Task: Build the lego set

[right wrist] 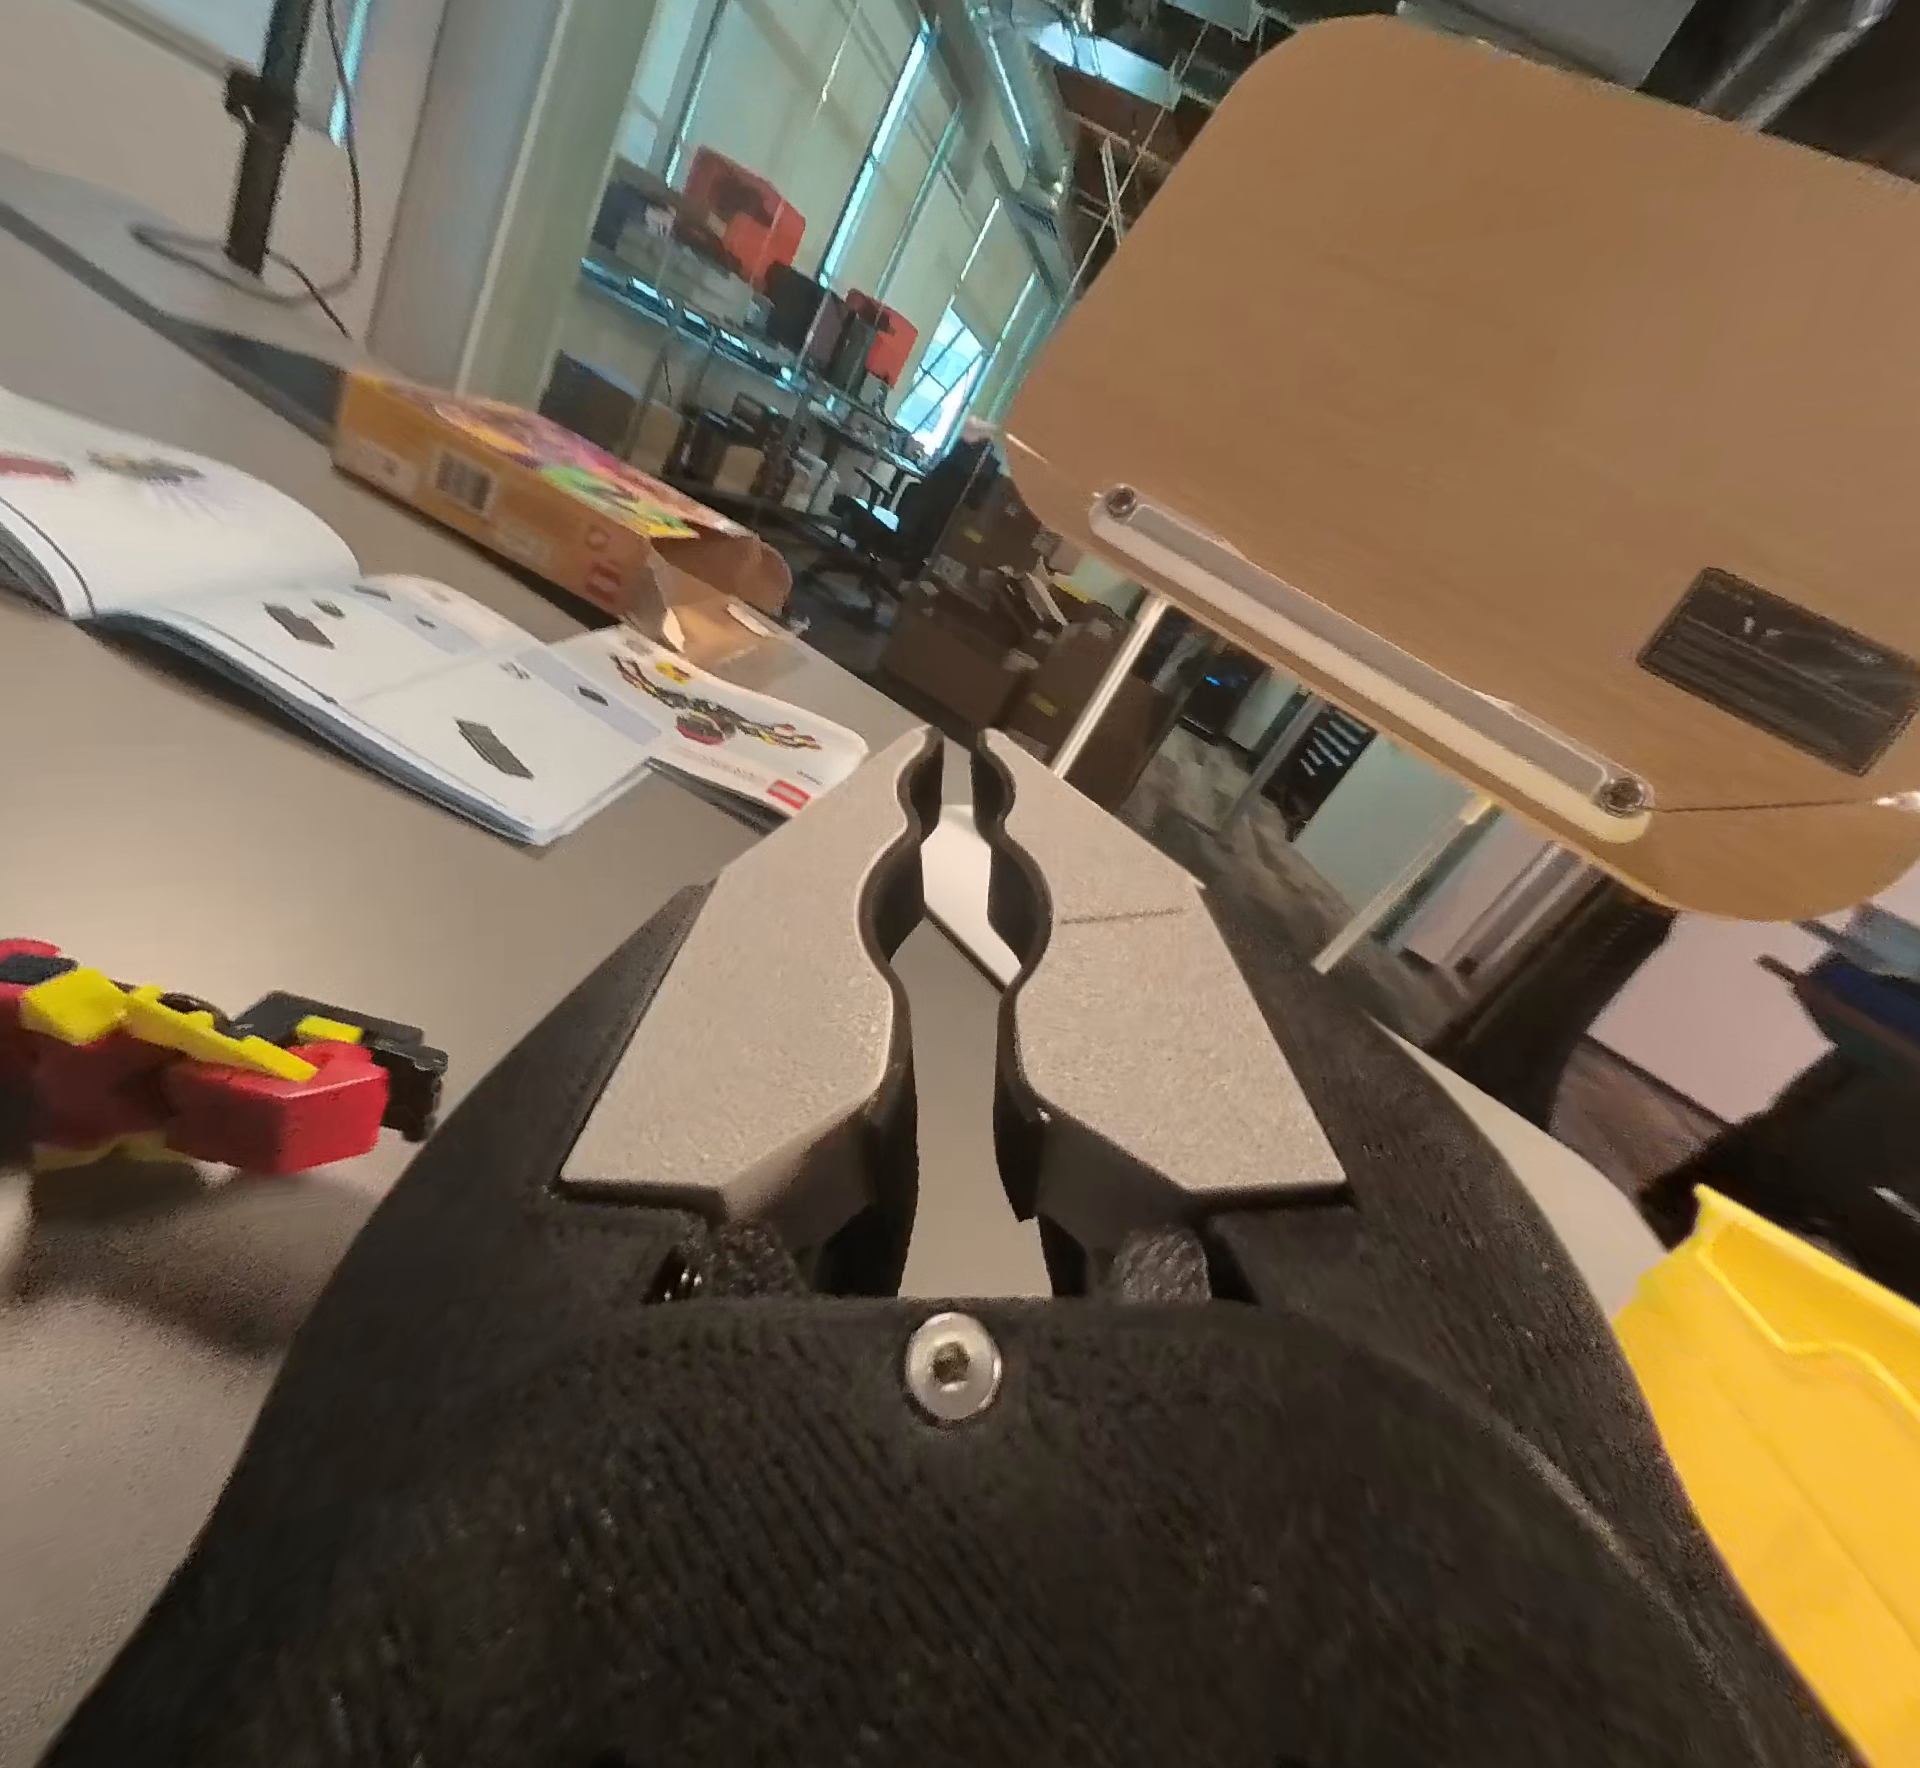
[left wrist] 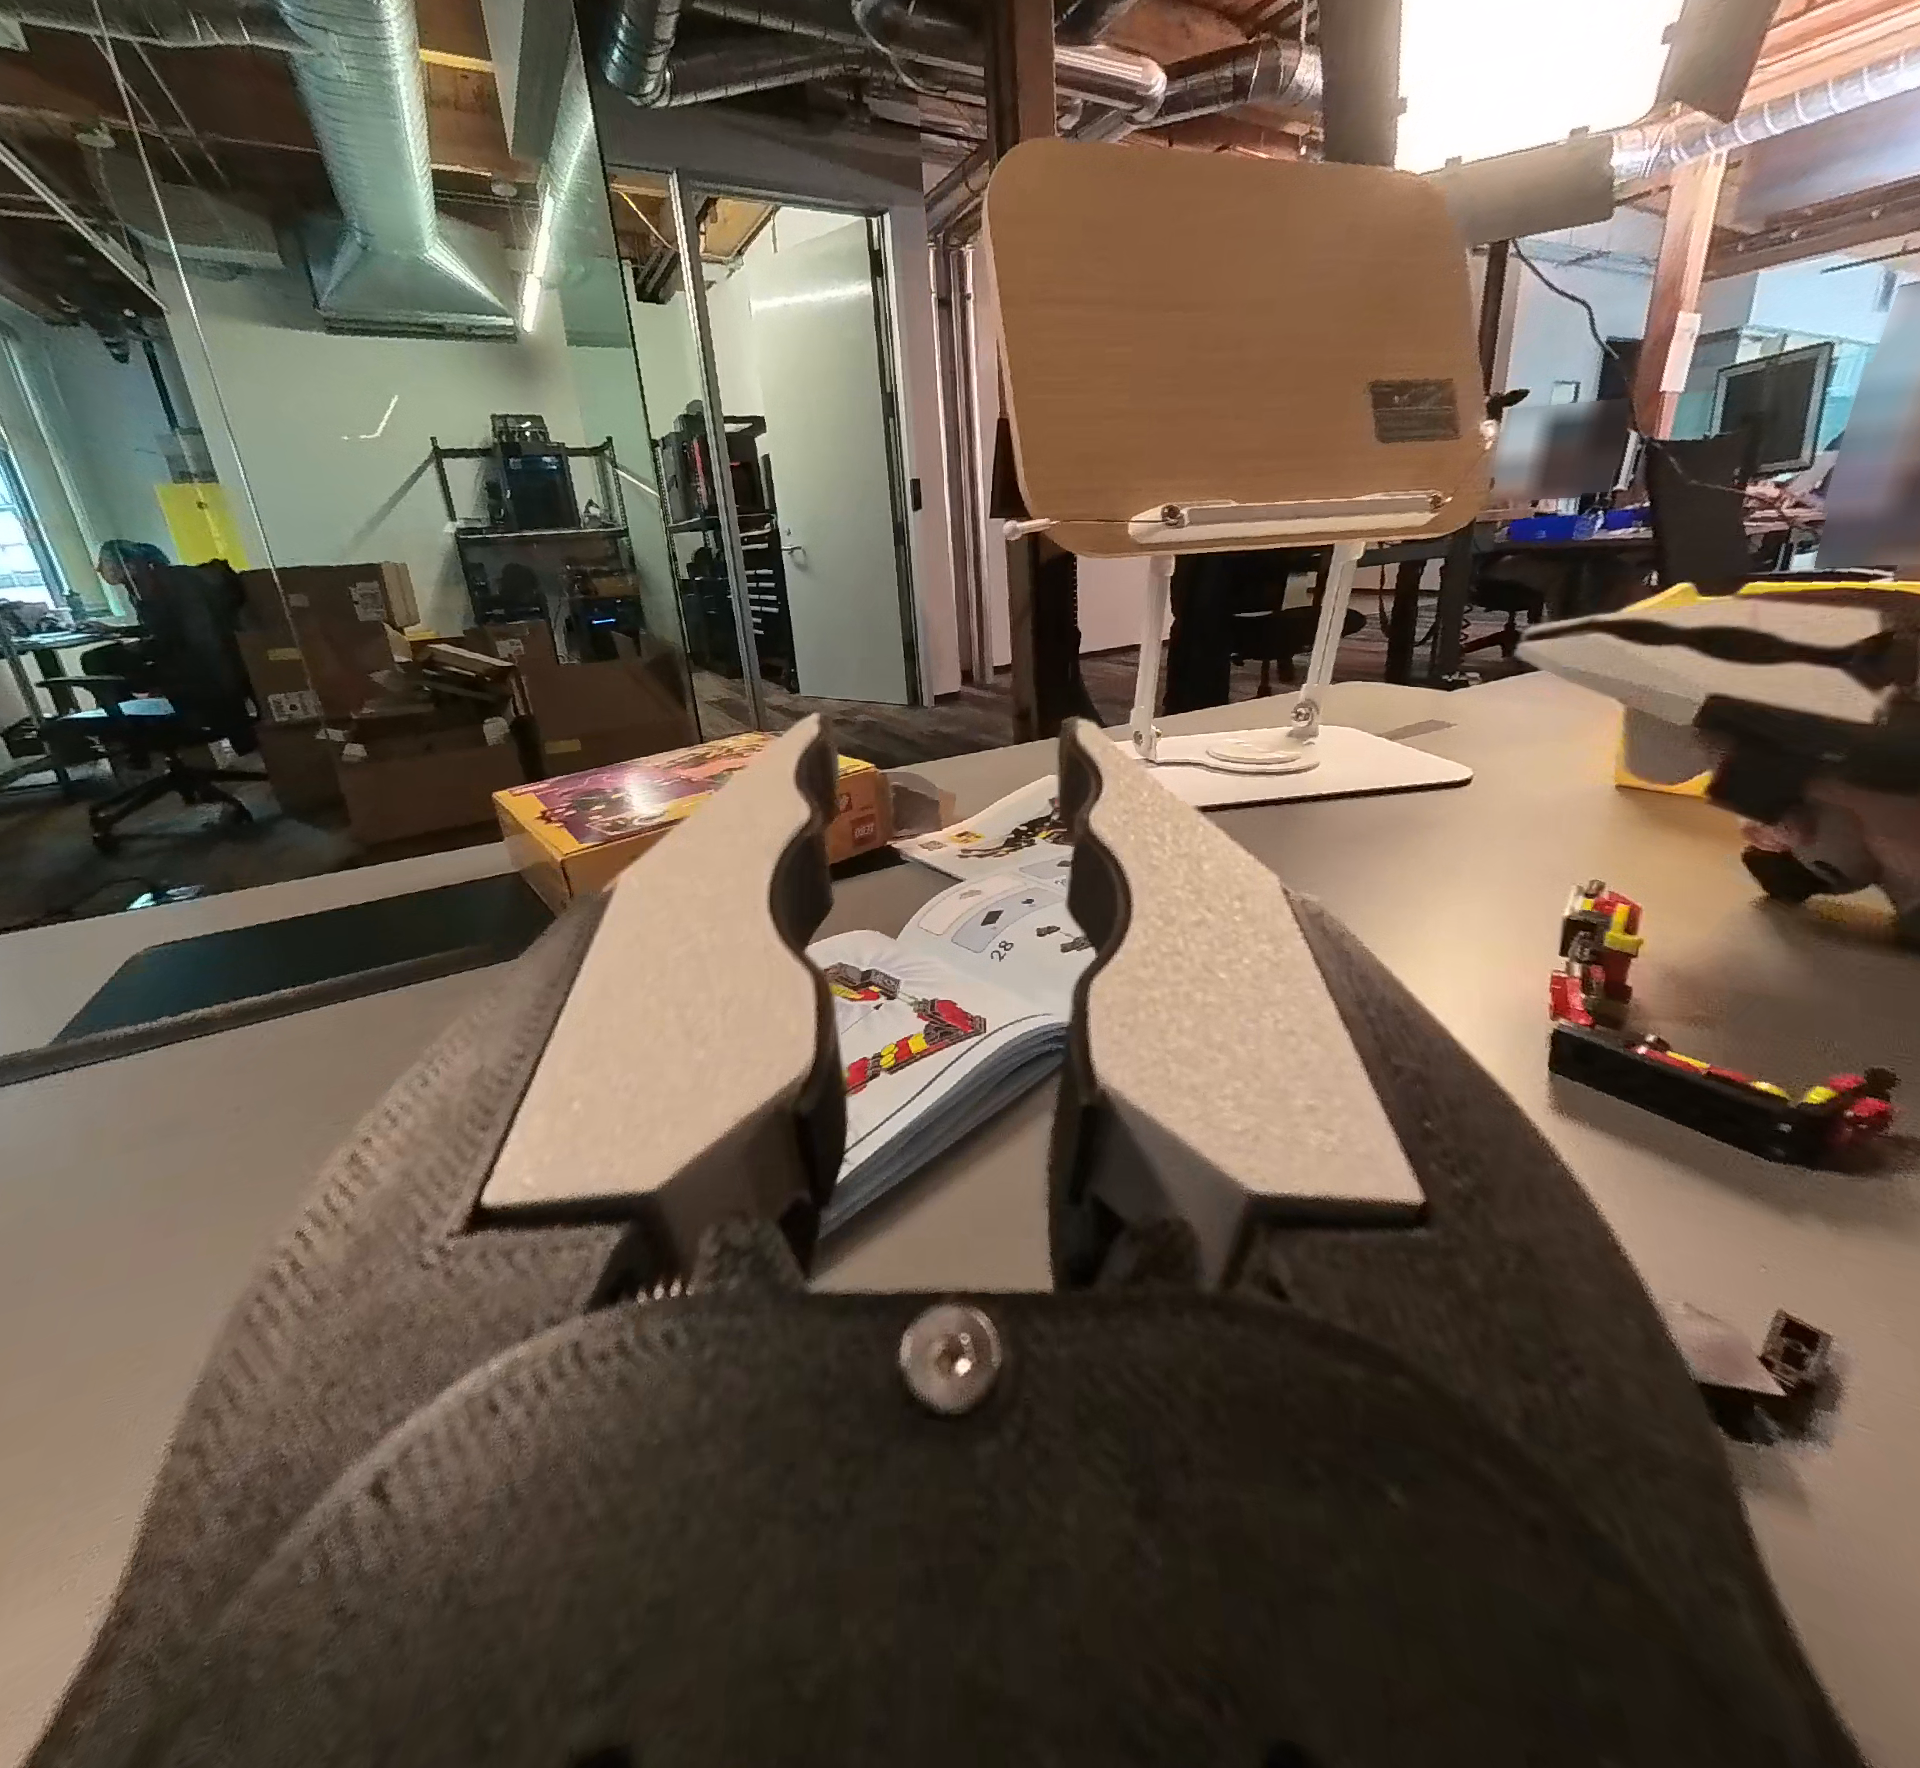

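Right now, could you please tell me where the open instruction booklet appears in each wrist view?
Left wrist view: instruction booklet lies centre, seen between the left claw fingers.
Right wrist view: it lies at the left edge, above the red and yellow lego model.
Shared landmark: the wooden book stand.

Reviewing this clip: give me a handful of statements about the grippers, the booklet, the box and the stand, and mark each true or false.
1. The left gripper is clamped on a brick. False: its jaws stand apart with nothing between them.
2. The instruction booklet lies open on the table. True.
3. The wooden book stand holds the booklet. False: its board is bare; the booklet is on the table.
4. The yellow set box lies flat with an end flap open. True.
5. The red, yellow and black lego build sits inside the box. False: it rests on the table, apart from the box.
6. The right gripper holds nothing. True.
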Demonstrator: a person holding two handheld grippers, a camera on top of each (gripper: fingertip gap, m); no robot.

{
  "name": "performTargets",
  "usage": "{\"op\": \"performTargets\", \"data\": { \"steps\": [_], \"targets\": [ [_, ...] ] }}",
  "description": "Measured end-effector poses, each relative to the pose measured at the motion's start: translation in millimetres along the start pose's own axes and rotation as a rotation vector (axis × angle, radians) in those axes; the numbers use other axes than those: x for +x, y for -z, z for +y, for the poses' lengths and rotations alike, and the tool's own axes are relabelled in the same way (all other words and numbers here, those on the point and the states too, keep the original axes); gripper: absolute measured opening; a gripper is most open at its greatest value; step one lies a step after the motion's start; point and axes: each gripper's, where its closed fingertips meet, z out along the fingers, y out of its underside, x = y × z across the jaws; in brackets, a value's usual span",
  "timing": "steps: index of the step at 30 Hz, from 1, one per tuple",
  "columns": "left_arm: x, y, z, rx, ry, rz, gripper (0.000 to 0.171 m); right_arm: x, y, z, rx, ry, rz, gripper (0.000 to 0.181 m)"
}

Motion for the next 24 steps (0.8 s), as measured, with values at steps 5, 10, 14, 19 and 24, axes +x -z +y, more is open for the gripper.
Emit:
{"op": "performTargets", "data": {
  "steps": [5,10,14,19,24],
  "targets": [
    [6.6,-6.5,2.3,-0.007,-0.028,0.025,0.04,2.1,-2.6,7.2,-0.05,0.065,0.039,0.002],
    [12.1,-12.5,4.3,-0.011,-0.047,0.044,0.04,13.7,-1.6,11.2,-0.072,0.052,0.099,0.001],
    [11.9,-10.1,0.7,0.005,-0.048,0.039,0.04,23.9,0.6,13.3,-0.088,0.055,0.154,0.001],
    [67.3,7.7,-31.0,-0.003,0.006,0.339,0.034,37.6,5.5,15.3,-0.106,0.05,0.229,0.002],
    [92.8,48.8,-114.9,-0.012,0.1,0.415,0.032,42.6,7.9,16.1,-0.109,0.033,0.252,0.002]
  ]
}}
